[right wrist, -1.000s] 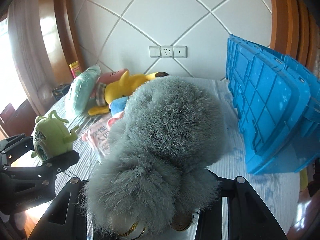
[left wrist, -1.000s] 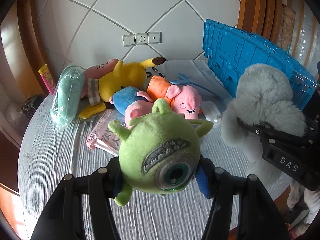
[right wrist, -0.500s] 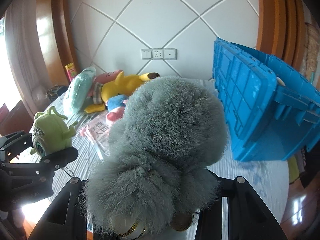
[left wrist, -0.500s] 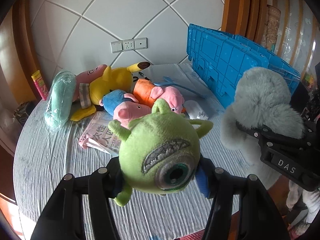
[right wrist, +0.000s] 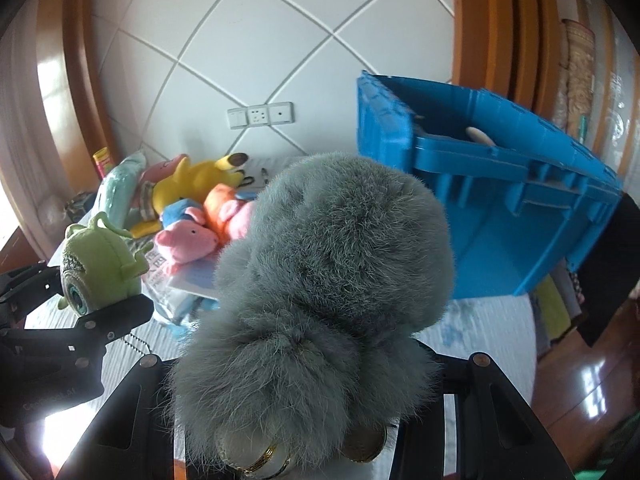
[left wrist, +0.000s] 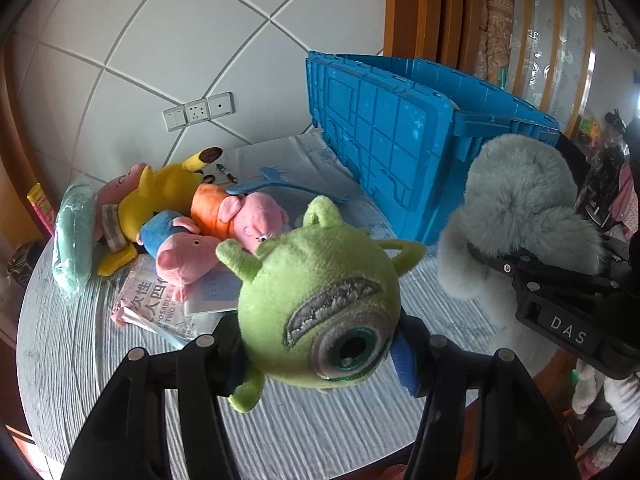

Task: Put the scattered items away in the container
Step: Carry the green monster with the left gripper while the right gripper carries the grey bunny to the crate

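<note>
The left gripper (left wrist: 320, 360) is squeezing a green one-eyed monster plush (left wrist: 320, 304) between its two black fingers. The monster's big eye is pointing toward the camera, and the toy is hanging in the air above the round table (left wrist: 60, 340). In the right wrist view the same green toy (right wrist: 100, 264) is sitting in the left gripper (right wrist: 86, 298) at the left side.

The right gripper (right wrist: 308, 400) is gripping a gray fluffy plush (right wrist: 332, 280) tight. The fluffy toy is filling most of that view and is hiding the finger pads. In the left wrist view the gray toy (left wrist: 520, 216) is sticking up out of the right gripper (left wrist: 516, 260), just in front of the blue crate (left wrist: 380, 140).

Under the green toy, a pink printed packet (left wrist: 148, 308) is lying flat on the striped tablecloth. Just past it, two pink pig plushes are lying side by side, one in a blue shirt (left wrist: 180, 248) and one in an orange dress (left wrist: 240, 212). A yellow Pikachu plush (left wrist: 160, 188) is lying behind them, touching a pink plush (left wrist: 124, 176). A mint green pillow in a clear bag (left wrist: 74, 240) is resting at the left edge.

The blue crate (right wrist: 500, 200) is standing on the far right part of the table, with its lid flap hanging open. White wall sockets (left wrist: 198, 111) are sitting on the tiled wall behind.
</note>
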